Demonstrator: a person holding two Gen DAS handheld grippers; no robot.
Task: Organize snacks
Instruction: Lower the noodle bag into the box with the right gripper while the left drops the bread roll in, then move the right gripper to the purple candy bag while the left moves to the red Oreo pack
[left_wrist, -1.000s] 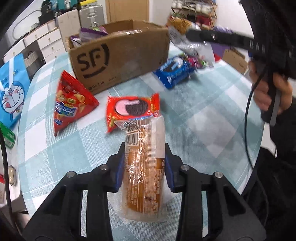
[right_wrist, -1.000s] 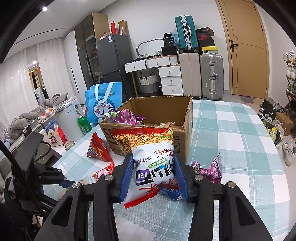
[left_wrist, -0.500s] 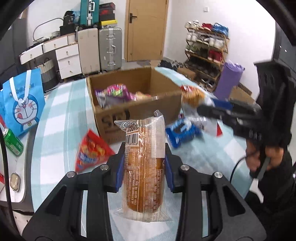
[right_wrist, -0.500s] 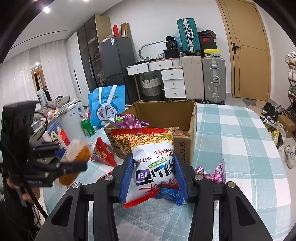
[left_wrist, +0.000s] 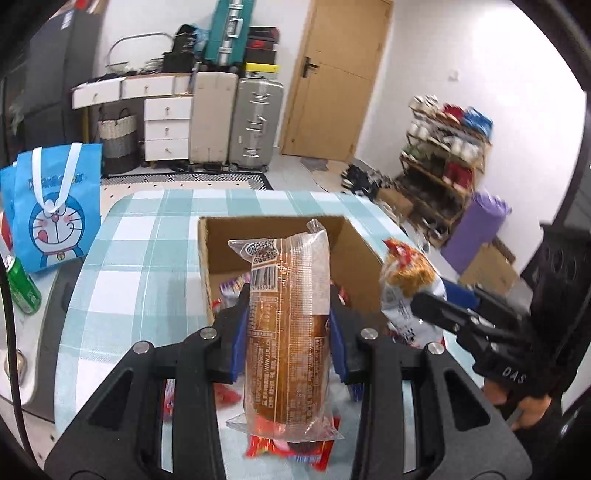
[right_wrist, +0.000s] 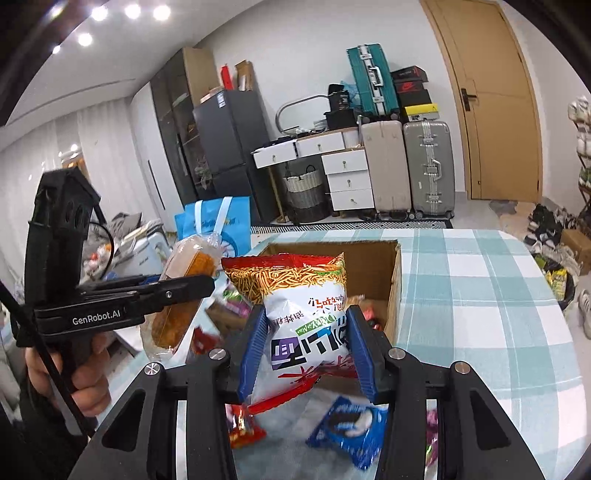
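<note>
Your left claw grips the bread roll, long axis toward 12 o'clock; the box waits there.

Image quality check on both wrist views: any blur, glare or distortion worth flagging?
Left wrist view: heavy fisheye bending and dark corner vignette; the held bread pack is sharp, the shoe rack and noodle snack bag smeared. Right wrist view: ceiling lights blown out; the noodle snack bag is sharp, the blue cookie pack soft.
</note>
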